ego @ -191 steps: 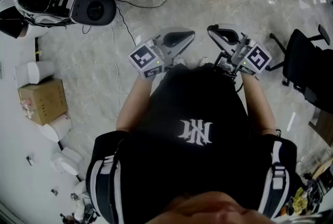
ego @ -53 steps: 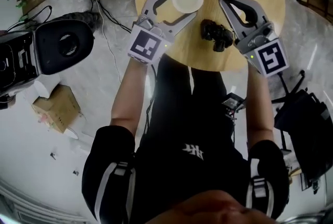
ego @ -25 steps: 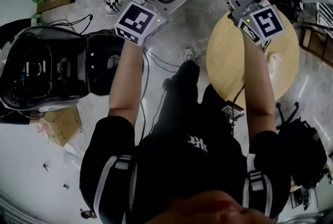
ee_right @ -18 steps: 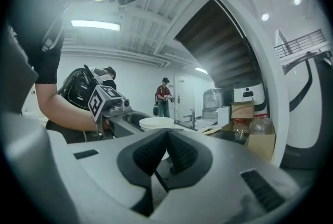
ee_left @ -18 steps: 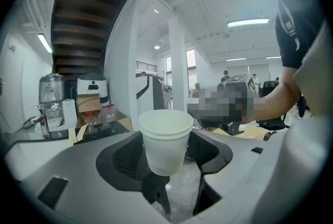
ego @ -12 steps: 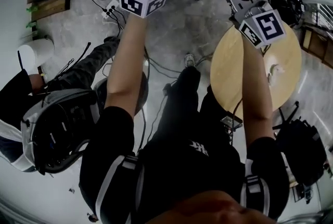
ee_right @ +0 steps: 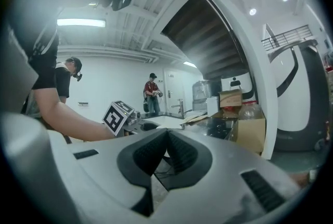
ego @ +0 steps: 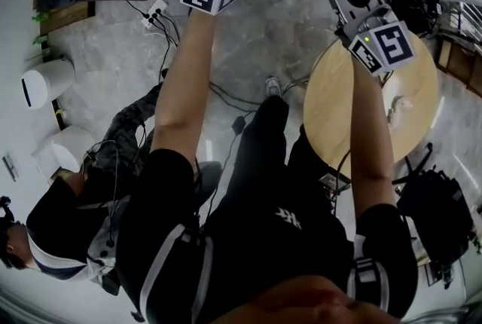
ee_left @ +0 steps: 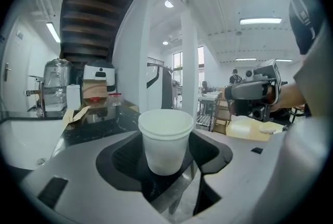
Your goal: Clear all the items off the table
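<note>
The left gripper point(ee_left: 166, 137) is closed on a white paper cup point(ee_left: 165, 147). The cup is held upright by its lower wall between the pads, and the jaws are kept wide by its girth. Just beyond the cup and to its left, a dark counter point(ee_left: 107, 117) is seen. Well off to this gripper's right lies the round wooden table point(ee_left: 242, 128).

About two seconds earlier the cup was standing on that table with the left jaws around it. It has since been lifted and carried clear of the table top, forward and to the left. Over the last second the grip has not been altered; only the reach has been lengthened, so that in the head view the cup is almost lost at the top edge.

The right gripper point(ee_right: 165, 137) is pressed shut with nothing between its jaws and is held near the table's rim. Behind it and to its right, a small pale crumpled item point(ego: 398, 105) is left on the table top.

One item is therefore judged to be off the table, though not yet set down. At least one more is still to be fetched. A dark item seen there earlier cannot be found now.
</note>
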Available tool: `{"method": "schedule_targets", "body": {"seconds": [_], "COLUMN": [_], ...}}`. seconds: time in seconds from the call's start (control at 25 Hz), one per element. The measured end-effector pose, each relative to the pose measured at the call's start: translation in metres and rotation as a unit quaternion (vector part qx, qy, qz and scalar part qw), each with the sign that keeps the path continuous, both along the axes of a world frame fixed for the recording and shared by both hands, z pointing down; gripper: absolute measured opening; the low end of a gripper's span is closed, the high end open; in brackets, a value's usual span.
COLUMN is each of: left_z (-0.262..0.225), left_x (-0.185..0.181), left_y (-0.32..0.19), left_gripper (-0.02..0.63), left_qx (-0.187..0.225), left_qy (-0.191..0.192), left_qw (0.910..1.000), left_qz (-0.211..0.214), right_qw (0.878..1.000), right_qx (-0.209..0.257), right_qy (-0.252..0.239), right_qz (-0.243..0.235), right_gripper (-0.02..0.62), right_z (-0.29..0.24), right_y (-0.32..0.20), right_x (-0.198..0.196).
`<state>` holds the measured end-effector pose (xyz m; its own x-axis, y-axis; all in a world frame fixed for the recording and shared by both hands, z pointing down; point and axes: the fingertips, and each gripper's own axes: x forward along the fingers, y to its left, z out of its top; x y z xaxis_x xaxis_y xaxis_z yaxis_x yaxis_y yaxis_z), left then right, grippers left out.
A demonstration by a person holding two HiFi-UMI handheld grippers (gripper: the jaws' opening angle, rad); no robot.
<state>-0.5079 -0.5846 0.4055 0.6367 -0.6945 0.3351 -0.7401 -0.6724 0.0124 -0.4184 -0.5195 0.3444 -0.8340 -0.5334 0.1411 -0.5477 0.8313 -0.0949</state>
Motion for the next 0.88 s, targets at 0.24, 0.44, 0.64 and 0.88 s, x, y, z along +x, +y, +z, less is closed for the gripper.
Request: {"method": "schedule_targets", "body": {"seconds": [0.24,0.44,0.64,0.88], "left_z": [0.004,0.007,-0.002,-0.023], "left_x": [-0.004,-0.003,-0.01,-0.023], "left_y": [-0.006,-0.008,-0.004,0.036], "left_gripper": [0.305,0.371,0.373,0.354], "left_qx": [0.002,-0.011,-0.001,0.017], "left_qy": [0.007,0.013,0.007,0.004], "left_qw": [0.9999,0.9998,0.9999,0.9988], "left_qz": [-0.011,-0.007,-0.016,-0.045], "right_qw": [1.0,1.0,1.0,1.0], "right_qx": [0.005,0.007,0.01,0.019], "right_qy": [-0.004,-0.008,-0.006,-0.003], "right_qz": [0.006,0.006,0.002,0.003], "right_gripper": [0.005,0.005,0.005,0.005], "right_z": [-0.003,-0.007,-0.012,-0.028], "right_y": [0.0,0.0,0.003,0.013], "right_x": [0.004,0.0,0.0,0.005]}}
